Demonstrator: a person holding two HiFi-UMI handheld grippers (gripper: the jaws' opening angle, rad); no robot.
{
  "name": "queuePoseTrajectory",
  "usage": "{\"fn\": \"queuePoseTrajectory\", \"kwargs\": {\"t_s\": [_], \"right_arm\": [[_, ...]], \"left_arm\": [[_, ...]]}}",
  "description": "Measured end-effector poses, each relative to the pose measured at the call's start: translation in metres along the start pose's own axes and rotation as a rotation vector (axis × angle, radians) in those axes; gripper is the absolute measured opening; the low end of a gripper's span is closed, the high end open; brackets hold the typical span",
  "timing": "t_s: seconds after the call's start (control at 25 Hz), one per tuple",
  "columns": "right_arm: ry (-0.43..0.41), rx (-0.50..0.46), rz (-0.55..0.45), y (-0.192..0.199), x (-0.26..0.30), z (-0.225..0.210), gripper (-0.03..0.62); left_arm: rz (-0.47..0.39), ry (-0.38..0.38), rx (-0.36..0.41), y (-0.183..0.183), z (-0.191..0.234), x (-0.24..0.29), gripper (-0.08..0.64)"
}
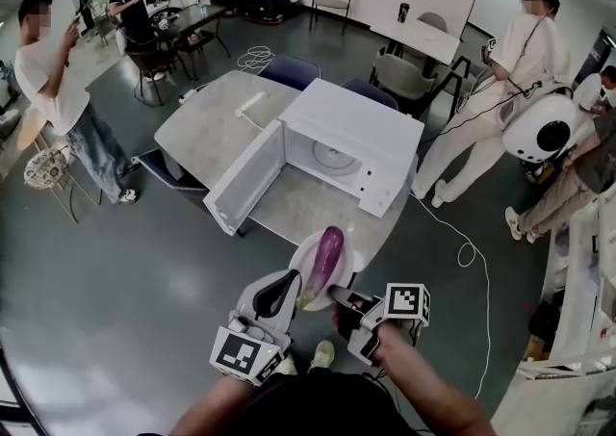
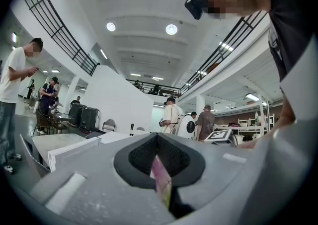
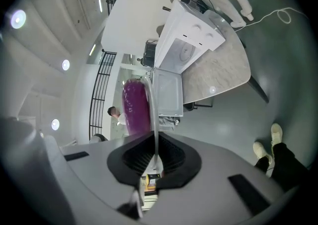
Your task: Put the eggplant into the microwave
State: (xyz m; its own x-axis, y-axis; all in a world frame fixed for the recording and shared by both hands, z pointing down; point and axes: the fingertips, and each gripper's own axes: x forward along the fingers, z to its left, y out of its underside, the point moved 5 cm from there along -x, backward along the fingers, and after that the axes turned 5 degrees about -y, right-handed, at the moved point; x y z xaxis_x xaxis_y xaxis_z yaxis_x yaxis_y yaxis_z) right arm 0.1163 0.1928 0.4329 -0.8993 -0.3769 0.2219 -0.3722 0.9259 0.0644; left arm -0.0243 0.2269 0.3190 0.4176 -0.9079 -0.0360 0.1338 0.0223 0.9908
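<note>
Item 1, eggplant [image 1: 327, 256]: purple and long, lying lengthwise on a white plate [image 1: 304, 269], its far tip towards the microwave. In the right gripper view it [image 3: 135, 107] sits just left of the plate's rim [image 3: 154, 119], seen edge-on.

Item 2, plate: held in the air between my two grippers, at the table's near edge, in front of the open oven and apart from it.

Item 3, my left gripper [image 1: 285, 294]: at the plate's near-left rim. In its own view the fingers [image 2: 160, 169] are pressed onto a thin pale sliver tinged pink and green, which I take for the plate's rim.

Item 4, my right gripper [image 1: 346, 303]: at the plate's near-right rim. Its fingers [image 3: 155, 157] are closed on the thin white edge of the plate.

Item 5, microwave [image 1: 361, 131]: white, standing at the table's right side. Its door [image 1: 245, 182] is swung wide open to the left, and a round turntable [image 1: 332, 157] shows inside.

Item 6, table [image 1: 217, 121]: grey stone-look top with rounded corners. A white cable [image 1: 252, 102] lies near its far edge.

Item 7, surroundings: dark chairs [image 1: 289, 68] at the table's far edge. One person [image 1: 53, 88] stands at the left and another in white [image 1: 515, 73] at the right. A white cord [image 1: 467, 253] loops on the grey floor, and my shoe [image 1: 322, 355] is below the plate.
</note>
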Motion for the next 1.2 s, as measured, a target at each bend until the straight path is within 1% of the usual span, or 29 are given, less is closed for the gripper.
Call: {"fn": "queuePoseTrajectory", "kwargs": {"t_s": [0.24,0.56,0.84,1.2], "right_arm": [[-0.009,0.017,0.006,0.002,0.001,0.002,0.020],[-0.016,0.011,0.011,0.001,0.001,0.001,0.020],[-0.028,-0.002,0.020,-0.008,0.002,-0.002,0.020],[-0.030,-0.005,0.035,-0.027,-0.007,-0.011,0.020]], "left_arm": [[0.003,0.001,0.002,0.001,-0.002,-0.001,0.006],[-0.002,-0.014,0.008,0.000,-0.001,-0.001,0.006],[0.003,-0.021,0.019,0.005,-0.004,0.005,0.006],[0.005,-0.031,0.037,0.008,-0.009,0.026,0.006]]}}
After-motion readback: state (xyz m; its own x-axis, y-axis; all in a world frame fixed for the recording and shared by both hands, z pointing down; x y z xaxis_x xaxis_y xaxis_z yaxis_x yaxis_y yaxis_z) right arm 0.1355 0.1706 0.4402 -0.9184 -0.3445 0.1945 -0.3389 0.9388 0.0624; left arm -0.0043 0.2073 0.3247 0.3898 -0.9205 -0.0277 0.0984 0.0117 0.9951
